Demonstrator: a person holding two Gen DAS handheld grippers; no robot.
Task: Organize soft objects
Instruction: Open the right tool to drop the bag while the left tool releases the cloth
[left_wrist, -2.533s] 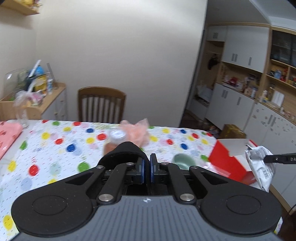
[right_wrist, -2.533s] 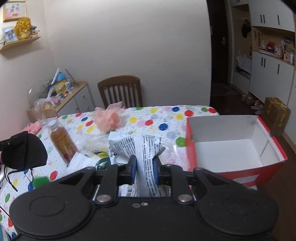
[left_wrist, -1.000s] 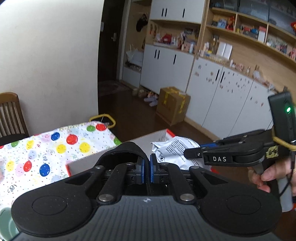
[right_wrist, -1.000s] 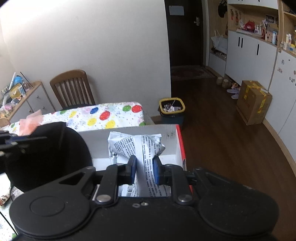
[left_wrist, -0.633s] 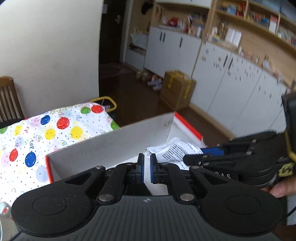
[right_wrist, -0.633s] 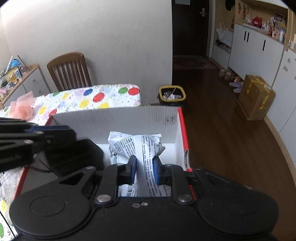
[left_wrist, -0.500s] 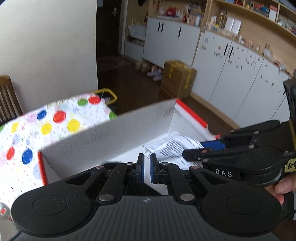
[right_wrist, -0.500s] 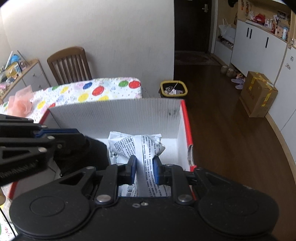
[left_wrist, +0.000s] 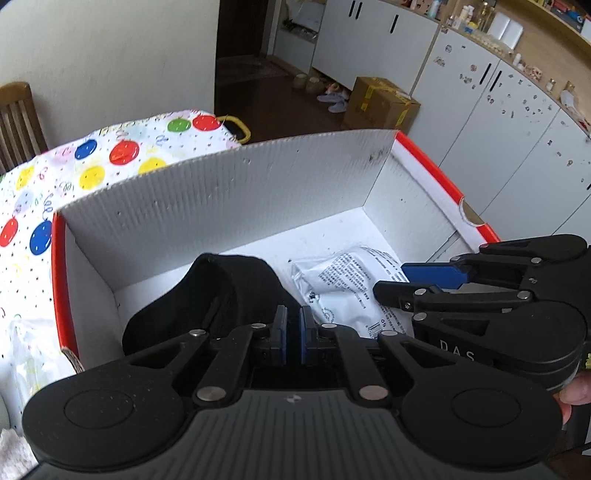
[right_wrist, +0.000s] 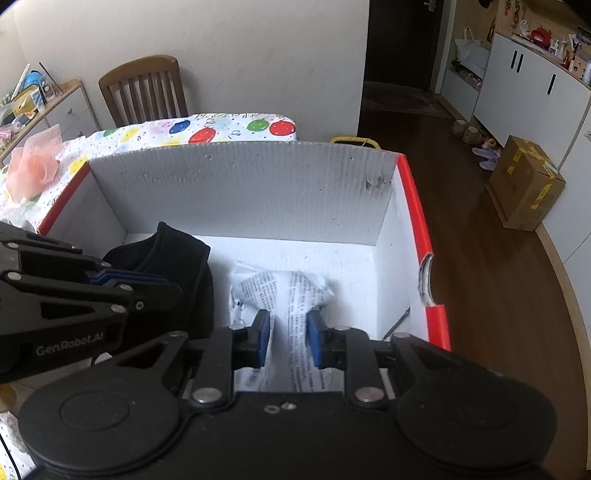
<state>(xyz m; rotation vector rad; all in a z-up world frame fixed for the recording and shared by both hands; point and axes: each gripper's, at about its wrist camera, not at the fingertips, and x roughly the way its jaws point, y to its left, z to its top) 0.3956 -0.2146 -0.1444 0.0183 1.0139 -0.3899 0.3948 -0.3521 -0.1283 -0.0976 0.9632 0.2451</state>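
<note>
the right gripper at lower centre has just been opening, the white packet between its parted jaws, inside the box. the left gripper, jaws together, pinches the black cloth at centre.

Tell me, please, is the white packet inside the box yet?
Inside: the white packet lies on the floor of the box.

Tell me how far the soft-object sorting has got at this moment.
Both claws are down inside the red-edged box. The right claw has just been opening around the white printed pouch; the left claw grips the black fabric item. The pink mesh item waits on the table.
</note>
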